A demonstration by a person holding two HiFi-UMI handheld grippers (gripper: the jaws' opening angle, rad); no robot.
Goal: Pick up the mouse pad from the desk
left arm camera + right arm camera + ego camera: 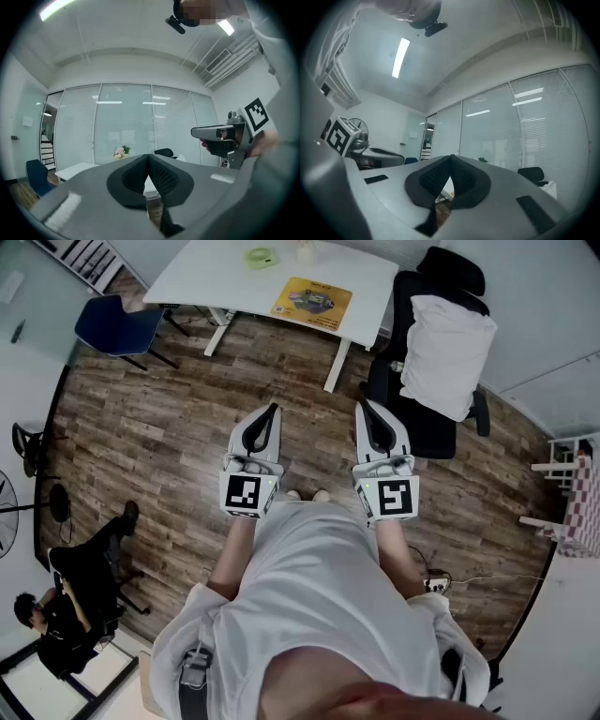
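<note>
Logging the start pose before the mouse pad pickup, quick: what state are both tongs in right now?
Left tongs: closed, holding nothing.
Right tongs: closed, holding nothing.

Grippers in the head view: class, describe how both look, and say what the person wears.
The left gripper and right gripper match: pale grey tapering bodies with black inlays, ending in pointed jaws. Each carries a white cube printed with black square markers. The gripper views show black textured pads lining the jaws. The person wears a white short-sleeved shirt.
</note>
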